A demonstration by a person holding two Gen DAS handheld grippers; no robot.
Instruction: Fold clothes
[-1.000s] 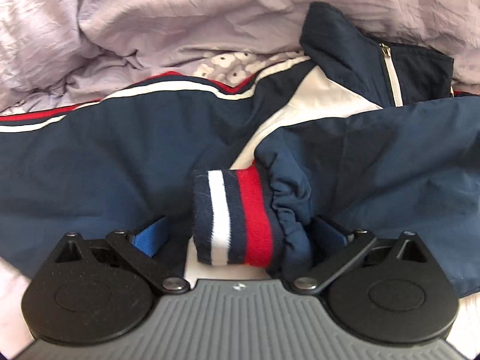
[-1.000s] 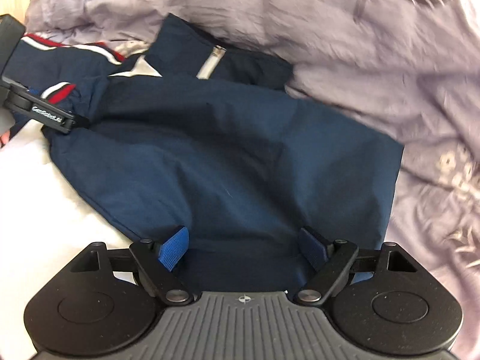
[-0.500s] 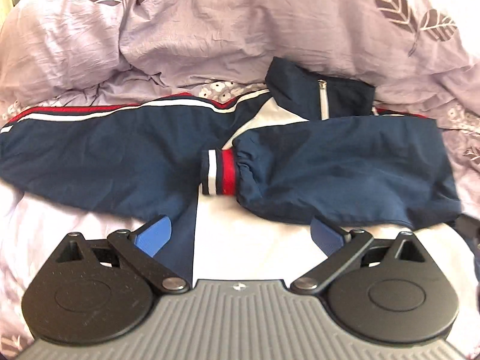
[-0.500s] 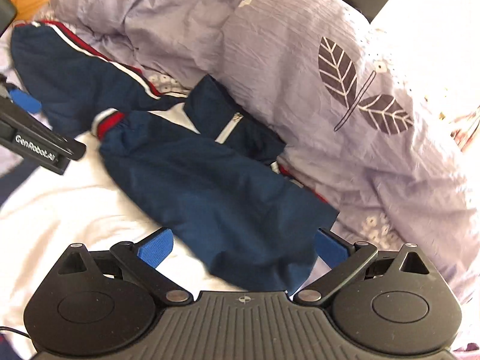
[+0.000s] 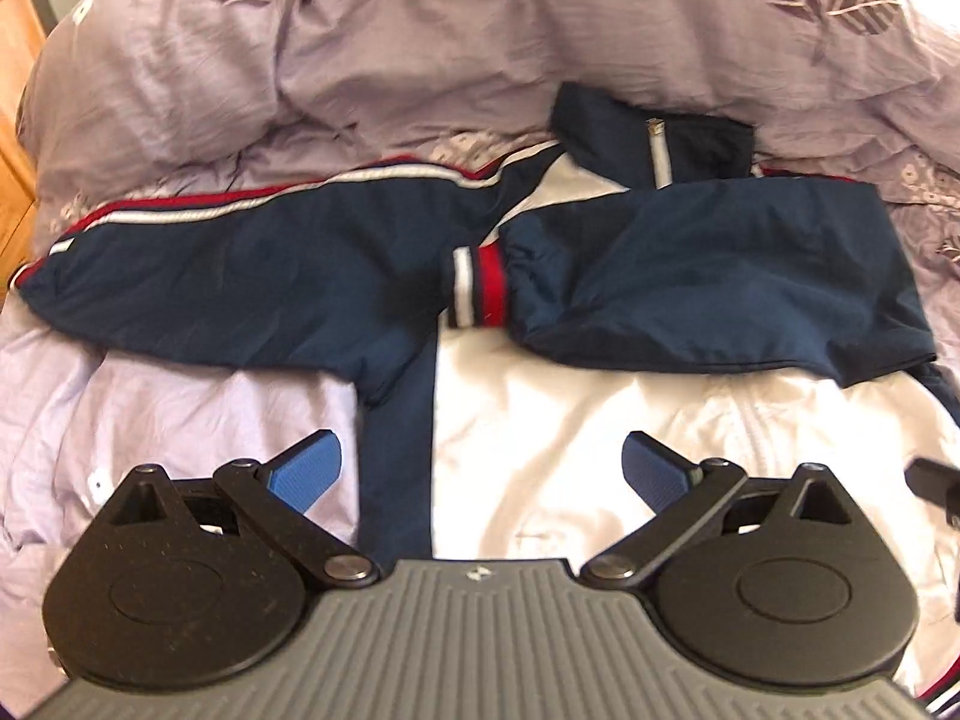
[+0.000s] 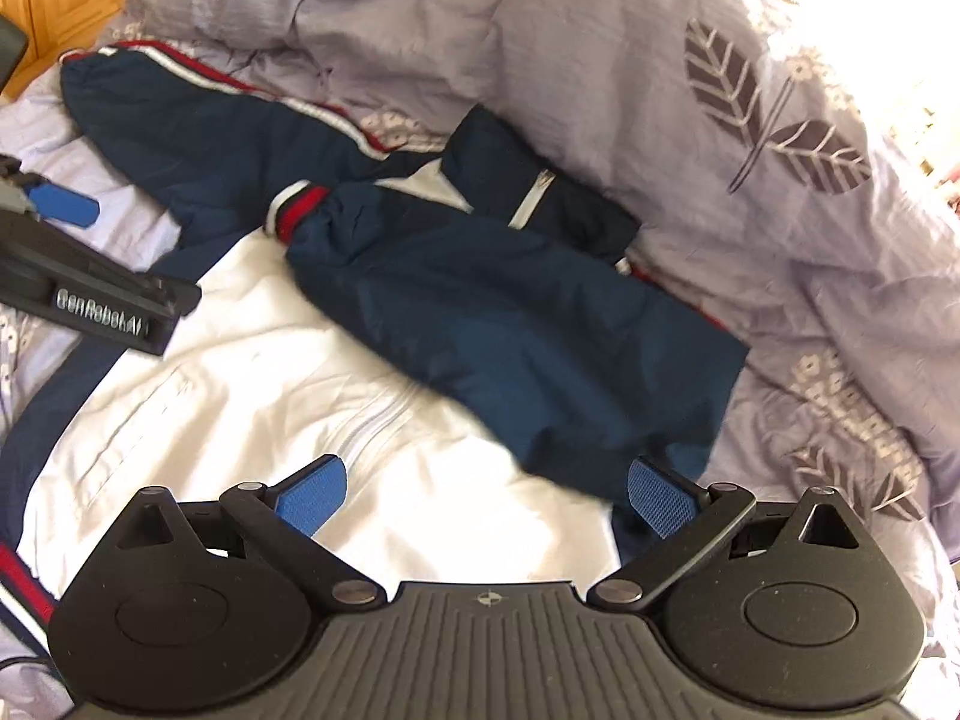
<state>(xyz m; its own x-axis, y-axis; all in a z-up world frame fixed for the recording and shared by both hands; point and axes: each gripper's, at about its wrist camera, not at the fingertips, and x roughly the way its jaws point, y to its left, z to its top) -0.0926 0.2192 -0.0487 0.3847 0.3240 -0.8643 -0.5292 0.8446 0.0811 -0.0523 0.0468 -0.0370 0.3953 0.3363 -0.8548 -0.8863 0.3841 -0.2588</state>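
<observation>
- jacket (image 5: 600, 438) lies flat on the bedspread (image 5: 360, 60), one sleeve (image 5: 690, 294) folded across its chest
- thin, slippery nylon, so pinch the ribbed cuff (image 5: 477, 285)
- left gripper (image 5: 480, 474) and right gripper (image 6: 486, 495) both spread wide, holding nothing

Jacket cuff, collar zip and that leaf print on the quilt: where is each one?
Cuff (image 5: 477, 287): left wrist view, on its red stripe.
Zip (image 5: 659, 153): left wrist view, on the pale strip at the collar.
Leaf print (image 6: 780, 117): right wrist view, on the stem where the leaves join.
</observation>
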